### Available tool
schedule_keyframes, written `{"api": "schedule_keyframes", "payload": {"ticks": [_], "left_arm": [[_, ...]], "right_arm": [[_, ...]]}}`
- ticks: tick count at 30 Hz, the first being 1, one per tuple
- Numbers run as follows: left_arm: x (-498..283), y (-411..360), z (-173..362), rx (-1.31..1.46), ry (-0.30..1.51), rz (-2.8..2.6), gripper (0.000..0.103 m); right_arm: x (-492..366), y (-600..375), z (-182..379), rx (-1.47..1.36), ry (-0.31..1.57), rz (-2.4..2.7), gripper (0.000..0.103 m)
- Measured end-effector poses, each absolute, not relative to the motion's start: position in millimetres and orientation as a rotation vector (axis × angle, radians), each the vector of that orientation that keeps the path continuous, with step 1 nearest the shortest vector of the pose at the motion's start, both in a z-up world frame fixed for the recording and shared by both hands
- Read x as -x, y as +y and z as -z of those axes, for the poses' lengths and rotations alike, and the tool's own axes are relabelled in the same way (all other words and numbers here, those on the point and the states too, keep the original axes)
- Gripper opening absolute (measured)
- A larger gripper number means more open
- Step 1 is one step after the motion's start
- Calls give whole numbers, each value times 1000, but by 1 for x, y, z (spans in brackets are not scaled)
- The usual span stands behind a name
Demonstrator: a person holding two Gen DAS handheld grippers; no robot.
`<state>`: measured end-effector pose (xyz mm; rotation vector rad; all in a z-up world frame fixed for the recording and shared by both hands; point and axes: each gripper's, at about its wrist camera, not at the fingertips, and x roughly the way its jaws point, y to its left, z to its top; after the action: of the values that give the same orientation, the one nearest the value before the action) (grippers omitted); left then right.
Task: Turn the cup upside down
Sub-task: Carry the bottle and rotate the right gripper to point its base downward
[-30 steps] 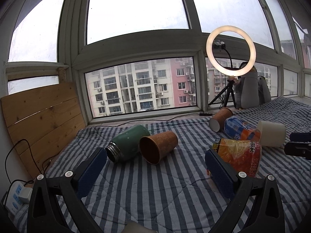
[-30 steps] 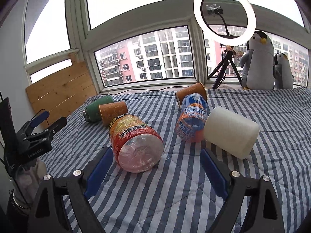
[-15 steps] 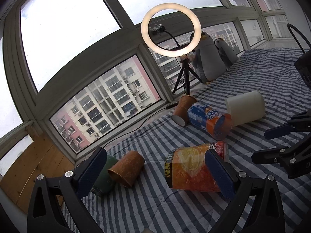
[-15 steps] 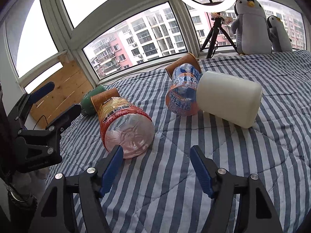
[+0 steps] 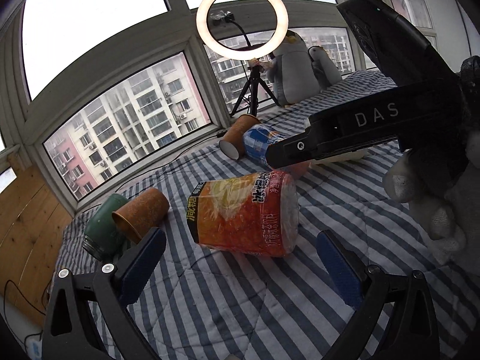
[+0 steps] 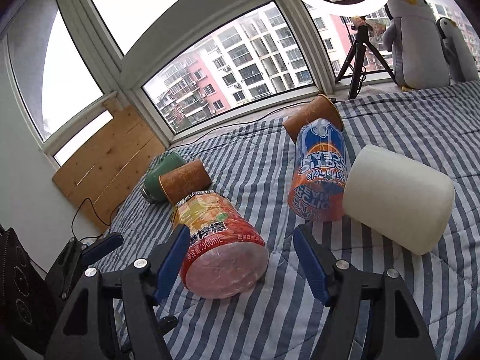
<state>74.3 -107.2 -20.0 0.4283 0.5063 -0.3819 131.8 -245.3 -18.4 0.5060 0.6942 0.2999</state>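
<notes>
Several cups lie on their sides on the striped bed. An orange-labelled clear cup point(image 5: 246, 213) point(image 6: 219, 246) lies nearest. A brown paper cup point(image 5: 141, 213) point(image 6: 184, 183) rests against a green cup point(image 5: 103, 228) point(image 6: 160, 175). A second brown cup point(image 5: 238, 135) point(image 6: 312, 114), a blue-orange cup point(image 6: 319, 177) point(image 5: 261, 142) and a white cup point(image 6: 396, 201) lie further right. My left gripper point(image 5: 240, 267) is open, just short of the orange cup. My right gripper point(image 6: 243, 261) is open, with its left finger beside the orange cup's base; it also shows in the left wrist view point(image 5: 330, 144).
A ring light on a tripod point(image 5: 243, 24) and two plush penguins point(image 6: 417, 33) stand at the window sill. A wooden board point(image 6: 111, 156) leans at the bed's left edge, with cables below it.
Both grippers have moved in towards the orange-labelled cup and tilted. The right gripper now crosses the left wrist view at upper right. No cup has moved.
</notes>
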Motion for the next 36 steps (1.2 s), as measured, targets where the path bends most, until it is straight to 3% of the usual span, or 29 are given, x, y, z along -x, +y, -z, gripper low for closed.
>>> {"api": "schedule_keyframes", "payload": {"ticks": [5, 13, 19, 25, 27, 28, 31, 36], "left_arm": [[-79, -112, 32, -415, 523, 377, 101], [-88, -103, 36, -412, 537, 352, 82], [-94, -77, 31, -372, 537, 332, 75], [-101, -62, 32, -376, 541, 335, 75], [-103, -61, 33, -371, 537, 342, 83], [-104, -61, 33, -369, 533, 351, 90], [-110, -66, 35, -372, 551, 383, 90], [-121, -66, 35, -343, 578, 419, 68]], "right_arm": [[-149, -243, 27, -529, 719, -346, 68], [-155, -240, 37, -564, 758, -430, 68], [-150, -227, 33, -519, 768, -519, 68], [-148, -221, 25, -390, 735, -506, 68], [-147, -215, 25, -324, 723, -501, 68], [-147, -211, 25, -294, 720, -496, 66], [-150, -205, 27, -249, 727, -496, 50], [-155, -202, 34, -234, 735, -503, 49]]}}
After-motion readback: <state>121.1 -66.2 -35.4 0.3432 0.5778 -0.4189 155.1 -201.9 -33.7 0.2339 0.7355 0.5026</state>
